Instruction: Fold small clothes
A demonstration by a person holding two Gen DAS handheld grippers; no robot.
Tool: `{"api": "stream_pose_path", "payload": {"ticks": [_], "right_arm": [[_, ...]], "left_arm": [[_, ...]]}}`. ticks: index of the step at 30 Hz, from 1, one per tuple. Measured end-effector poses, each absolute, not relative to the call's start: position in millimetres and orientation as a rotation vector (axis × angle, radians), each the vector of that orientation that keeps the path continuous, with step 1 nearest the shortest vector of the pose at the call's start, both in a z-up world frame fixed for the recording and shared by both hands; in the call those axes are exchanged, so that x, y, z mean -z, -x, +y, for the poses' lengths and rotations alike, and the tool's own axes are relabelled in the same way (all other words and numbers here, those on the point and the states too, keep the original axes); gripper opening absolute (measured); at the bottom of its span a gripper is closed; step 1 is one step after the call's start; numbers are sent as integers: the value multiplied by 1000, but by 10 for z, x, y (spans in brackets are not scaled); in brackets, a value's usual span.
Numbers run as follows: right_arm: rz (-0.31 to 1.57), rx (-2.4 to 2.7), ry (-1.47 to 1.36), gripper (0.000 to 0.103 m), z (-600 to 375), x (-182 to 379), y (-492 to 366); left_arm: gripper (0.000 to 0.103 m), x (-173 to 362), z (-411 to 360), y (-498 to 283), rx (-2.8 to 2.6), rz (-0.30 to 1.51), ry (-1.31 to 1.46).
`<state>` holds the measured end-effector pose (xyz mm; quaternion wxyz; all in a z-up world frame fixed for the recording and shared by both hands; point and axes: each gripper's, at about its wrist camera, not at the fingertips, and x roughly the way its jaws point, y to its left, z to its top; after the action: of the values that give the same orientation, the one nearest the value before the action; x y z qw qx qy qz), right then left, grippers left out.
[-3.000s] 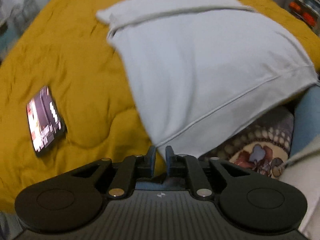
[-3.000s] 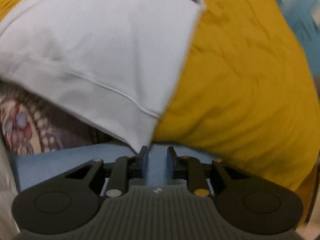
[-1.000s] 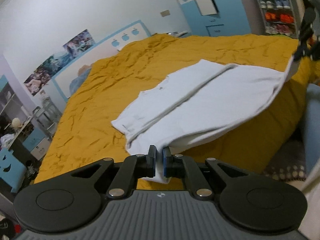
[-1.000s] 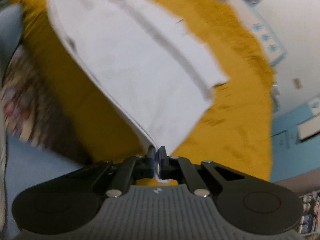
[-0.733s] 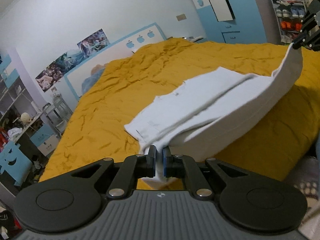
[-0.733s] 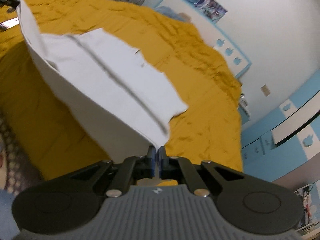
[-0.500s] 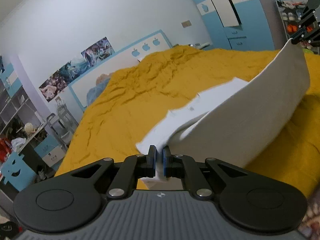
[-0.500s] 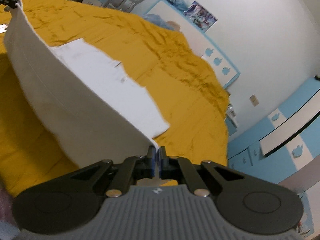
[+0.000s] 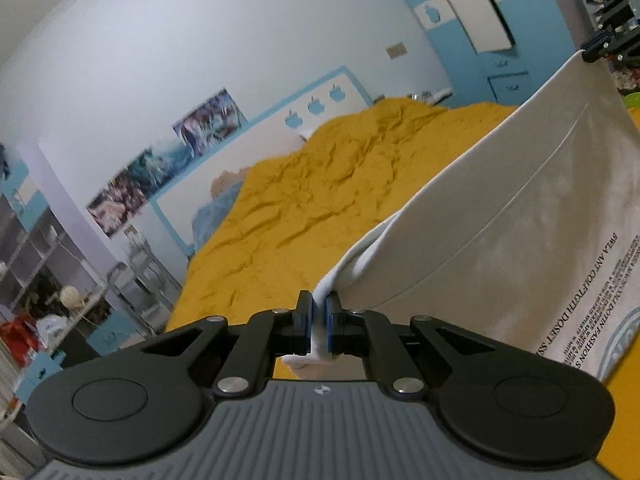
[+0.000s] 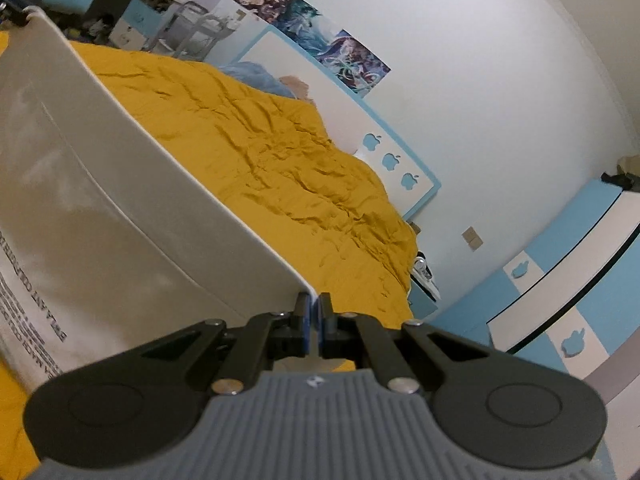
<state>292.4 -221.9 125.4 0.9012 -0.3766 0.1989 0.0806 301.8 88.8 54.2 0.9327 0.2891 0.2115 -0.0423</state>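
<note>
A white T-shirt [image 9: 520, 240] with printed text hangs stretched in the air between my two grippers, above a mustard-yellow bedspread [image 9: 320, 192]. My left gripper [image 9: 318, 308] is shut on one hem corner. My right gripper [image 10: 314, 308] is shut on the other hem corner, and the shirt [image 10: 100, 200] spreads away to the left in the right wrist view. The right gripper also shows far off in the left wrist view [image 9: 600, 46], and the left gripper at the top left edge of the right wrist view [image 10: 16, 10]. The shirt's lower part is hidden.
The yellow bedspread [image 10: 280, 160] reaches back to a white and blue headboard [image 9: 280, 136]. Shelves and a cluttered desk [image 9: 60, 300] stand to the left of the bed. Blue and white cabinets [image 10: 560, 300] stand to the right.
Both grippers have lifted the shirt's hem up off the bed. The shirt now hangs taut and upright between them, with its printed side showing.
</note>
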Motion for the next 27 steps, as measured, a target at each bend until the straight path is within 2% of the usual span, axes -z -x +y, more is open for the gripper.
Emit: {"api": "stream_pose_path", "payload": {"ticks": [10, 16, 21, 22, 23, 25, 27], "right_arm": [[580, -195, 730, 0, -2028, -102, -4391], [677, -196, 722, 0, -1982, 558, -4892], [702, -193, 702, 2, -1967, 846, -5240], [697, -181, 676, 14, -1992, 865, -5274], [700, -165, 648, 31, -2017, 860, -5285], [694, -150, 571, 38, -2128, 813, -5312], [691, -146, 473, 45, -2273, 750, -5311]], "left_arm": [[7, 524, 932, -4088, 95, 617, -663], [10, 916, 1085, -4493, 108, 701, -543], [34, 990, 1285, -4592, 91, 744, -430], [45, 973, 1337, -4602, 73, 741, -408], [58, 943, 1408, -4578, 46, 734, -383], [70, 846, 1588, -4505, 7, 699, -307], [74, 721, 1799, -4432, 24, 681, -181]]}}
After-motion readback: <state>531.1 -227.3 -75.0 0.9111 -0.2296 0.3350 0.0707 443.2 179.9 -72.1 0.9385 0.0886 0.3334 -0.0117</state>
